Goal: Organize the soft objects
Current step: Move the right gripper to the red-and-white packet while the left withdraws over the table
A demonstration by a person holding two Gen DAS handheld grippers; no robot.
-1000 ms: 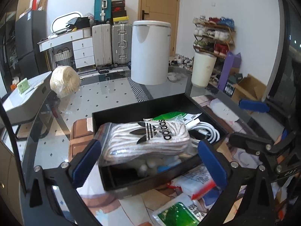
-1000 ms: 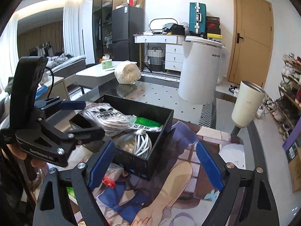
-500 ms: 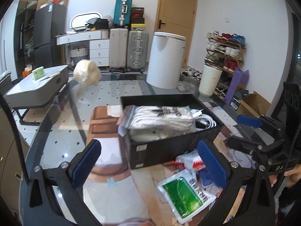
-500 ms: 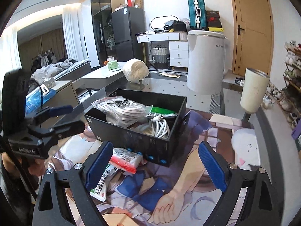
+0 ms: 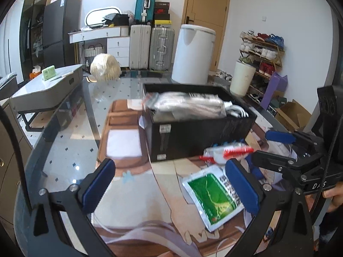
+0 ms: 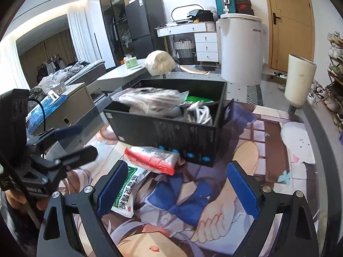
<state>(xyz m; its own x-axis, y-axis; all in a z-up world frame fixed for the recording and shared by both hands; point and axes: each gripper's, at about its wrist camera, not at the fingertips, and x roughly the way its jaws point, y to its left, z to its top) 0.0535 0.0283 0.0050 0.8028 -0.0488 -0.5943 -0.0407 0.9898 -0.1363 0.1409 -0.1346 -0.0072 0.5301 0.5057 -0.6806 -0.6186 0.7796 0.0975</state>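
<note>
A black box (image 5: pixel 199 137) (image 6: pixel 171 132) stands on the printed mat. It holds a white Adidas sock pack (image 5: pixel 184 106) (image 6: pixel 150 100), a coiled white cable (image 6: pixel 198 113) and a green packet (image 6: pixel 194 99). A red-and-white soft pack (image 5: pixel 227 153) (image 6: pixel 153 159) lies against the box front. A green-and-white pouch (image 5: pixel 211 196) (image 6: pixel 126 192) lies flat on the mat. My left gripper (image 5: pixel 169 186) is open and empty, low over the mat. My right gripper (image 6: pixel 175 189) is open and empty, just behind the two packs.
The glass table's rim (image 5: pixel 27 162) curves at the left. A cream bundle (image 5: pixel 105 67) sits at the far edge. A white bin (image 5: pixel 193 53) and a cream cylinder (image 6: pixel 299 79) stand beyond the table. A white patch (image 6: pixel 297 147) lies on the mat.
Both grippers have pulled back and down from the box, open and empty. The sock pack stays in the box. The packs on the mat have come into fuller view.
</note>
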